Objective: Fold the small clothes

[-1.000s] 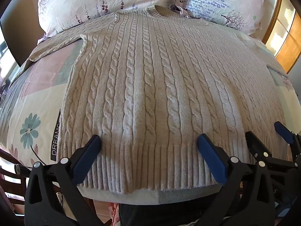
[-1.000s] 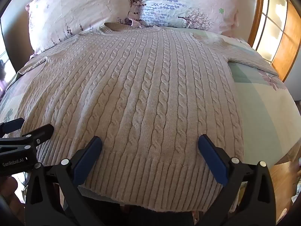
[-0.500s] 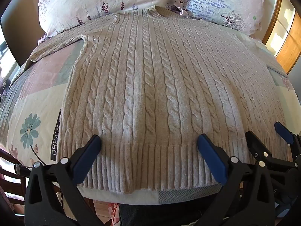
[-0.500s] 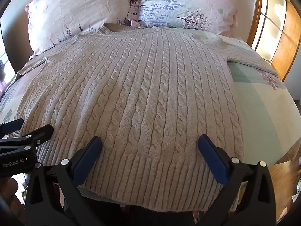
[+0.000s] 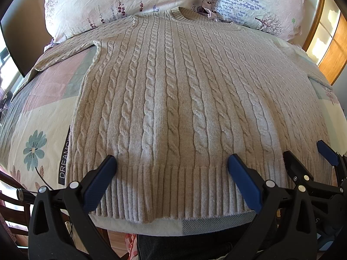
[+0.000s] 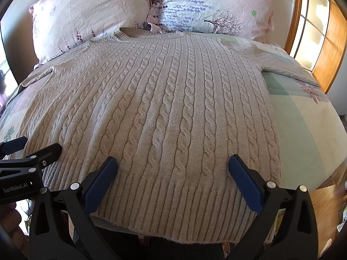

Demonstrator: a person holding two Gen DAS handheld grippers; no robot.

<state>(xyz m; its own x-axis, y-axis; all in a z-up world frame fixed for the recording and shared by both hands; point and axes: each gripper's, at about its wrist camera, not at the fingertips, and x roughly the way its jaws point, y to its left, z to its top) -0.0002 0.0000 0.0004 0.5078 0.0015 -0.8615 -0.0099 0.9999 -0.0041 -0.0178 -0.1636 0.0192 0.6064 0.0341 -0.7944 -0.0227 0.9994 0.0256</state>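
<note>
Cable-knit sweater (image 5: 173, 99) spread flat on the bed (image 5: 41, 117).
Collar points to the frame's top, hem bottom; left gripper (image 5: 172, 171) and right gripper (image 6: 173, 171) gape wide above the hem.

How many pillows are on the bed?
2. A pink floral pillow lies behind the sweater's left shoulder, and a lavender-print pillow lies beside it to the right. Others may be out of view.

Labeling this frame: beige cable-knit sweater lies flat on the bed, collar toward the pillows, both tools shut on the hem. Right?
Not quite. Both tools are open, not shut on the hem: the left tool and right tool each hover with fingers spread wide over the ribbed hem, as each wrist view shows. The rest holds: the sweater lies flat on the bed, collar toward the pillows.
</note>
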